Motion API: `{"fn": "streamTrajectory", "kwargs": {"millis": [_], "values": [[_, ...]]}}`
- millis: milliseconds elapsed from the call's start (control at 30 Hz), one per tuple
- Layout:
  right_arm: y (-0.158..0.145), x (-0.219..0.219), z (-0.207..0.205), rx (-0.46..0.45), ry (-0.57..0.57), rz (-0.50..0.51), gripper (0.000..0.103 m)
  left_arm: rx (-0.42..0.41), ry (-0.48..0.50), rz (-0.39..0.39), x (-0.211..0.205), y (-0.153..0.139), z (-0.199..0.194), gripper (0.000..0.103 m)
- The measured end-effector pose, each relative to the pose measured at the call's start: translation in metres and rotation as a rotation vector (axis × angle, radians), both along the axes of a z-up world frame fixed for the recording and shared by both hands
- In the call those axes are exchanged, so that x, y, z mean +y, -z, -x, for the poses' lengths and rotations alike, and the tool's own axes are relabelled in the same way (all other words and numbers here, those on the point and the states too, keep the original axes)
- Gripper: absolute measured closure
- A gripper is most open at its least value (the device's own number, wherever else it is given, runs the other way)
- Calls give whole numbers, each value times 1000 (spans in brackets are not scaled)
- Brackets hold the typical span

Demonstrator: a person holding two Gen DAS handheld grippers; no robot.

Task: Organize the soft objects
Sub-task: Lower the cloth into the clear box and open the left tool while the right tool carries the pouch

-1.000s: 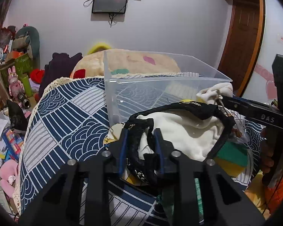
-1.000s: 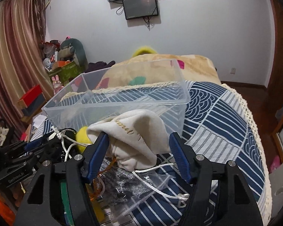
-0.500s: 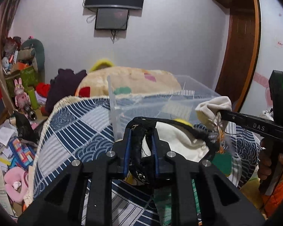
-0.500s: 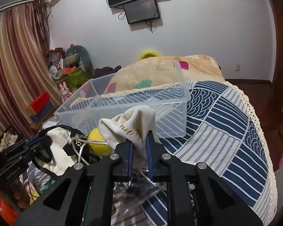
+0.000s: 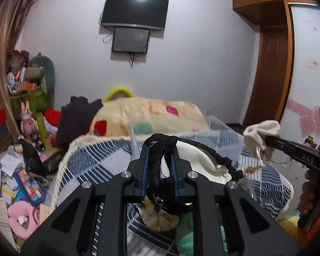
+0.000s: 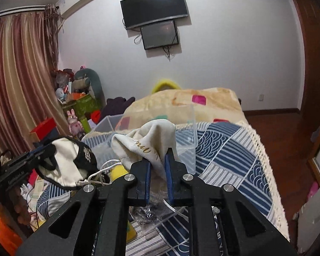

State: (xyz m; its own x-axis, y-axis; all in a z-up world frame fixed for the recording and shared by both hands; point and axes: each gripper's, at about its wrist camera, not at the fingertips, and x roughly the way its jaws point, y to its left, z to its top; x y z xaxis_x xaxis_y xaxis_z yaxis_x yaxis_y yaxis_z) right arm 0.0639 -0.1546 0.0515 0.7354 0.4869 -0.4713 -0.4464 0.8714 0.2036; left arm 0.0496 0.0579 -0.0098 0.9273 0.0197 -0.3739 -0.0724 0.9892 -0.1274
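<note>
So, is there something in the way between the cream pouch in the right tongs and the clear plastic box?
Nothing visible blocks it. The right tongs are shut on the cream pouch, already lifted, and the clear plastic box stands directly behind it with its open top free. Only its near wall must be cleared.

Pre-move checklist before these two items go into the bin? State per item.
1. Left gripper clamped on the black strap of the cream bag: ok.
2. Right gripper clamped on the beige pouch: ok.
3. Clear bin open, no lid: ok.
4. Bin floor free: cannot tell, the pouch hides most of it.
5. White cord trailing between pouch and clutter, snag risk: not ok.
6. Bag fully clear of the bed: cannot tell.
</note>
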Motion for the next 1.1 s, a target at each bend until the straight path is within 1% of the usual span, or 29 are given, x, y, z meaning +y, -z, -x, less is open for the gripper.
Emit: {"fn": "streamTrajectory", "kwargs": {"millis": [200, 300, 400, 500, 767, 900, 1100], "values": [[-14, 0, -3, -50, 16, 4, 92, -49, -37, -45, 0, -18, -11, 85], [-21, 4, -7, -86, 27, 17, 92, -57, -59, -48, 3, -23, -19, 85], [-24, 7, -15, -103, 36, 32, 92, -52, -79, -45, 7, -24, -31, 85], [-25, 13, -22, -125, 54, 57, 92, -25, -94, -53, 9, -20, -46, 85], [-23, 24, -50, -115, 83, 80, 92, 54, -125, -78, 12, -1, -85, 85], [-14, 31, -61, -89, 89, 115, 92, 92, -118, -87, 10, 11, -100, 85], [4, 41, -72, -27, 62, 168, 92, 148, -78, -115, 2, 28, -114, 85]]}}
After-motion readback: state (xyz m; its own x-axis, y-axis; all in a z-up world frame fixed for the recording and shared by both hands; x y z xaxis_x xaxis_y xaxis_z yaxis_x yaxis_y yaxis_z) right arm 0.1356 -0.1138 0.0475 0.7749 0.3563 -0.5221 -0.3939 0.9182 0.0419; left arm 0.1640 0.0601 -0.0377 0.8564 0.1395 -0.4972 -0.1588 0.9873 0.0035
